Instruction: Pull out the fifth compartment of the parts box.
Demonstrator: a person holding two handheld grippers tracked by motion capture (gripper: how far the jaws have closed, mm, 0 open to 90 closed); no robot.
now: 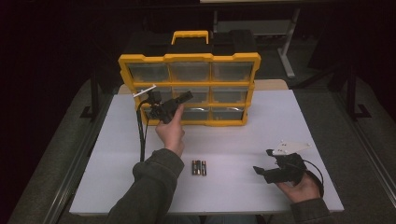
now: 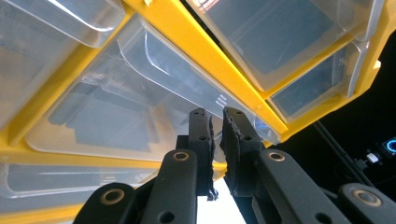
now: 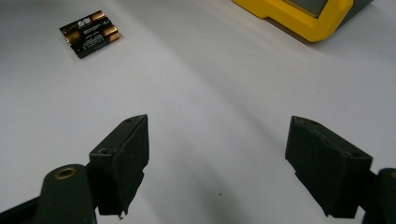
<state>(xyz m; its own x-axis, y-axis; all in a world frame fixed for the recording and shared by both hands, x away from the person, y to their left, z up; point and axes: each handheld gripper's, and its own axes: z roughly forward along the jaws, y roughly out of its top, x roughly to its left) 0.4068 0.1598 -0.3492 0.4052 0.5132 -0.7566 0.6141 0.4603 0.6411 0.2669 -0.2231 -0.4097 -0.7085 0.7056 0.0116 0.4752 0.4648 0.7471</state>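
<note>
White table [image 1: 280, 121] carries one yellow organizer [image 1: 189, 88] standing upright near the far edge, so its nine clear drawers face the person. Left claw [image 1: 180, 100] is up at the cabinet front; in the left gripper view its jaws are pinched nearly together on the lip of a clear drawer [image 2: 140, 107], probably to pull it open. Right claw [image 1: 261, 171] rests low near the table's front right corner, jaws wide, holding nothing, seemingly waiting. Three batteries [image 1: 199, 167] lie side by side at front centre, between the hands, likely bound for the drawer.
</note>
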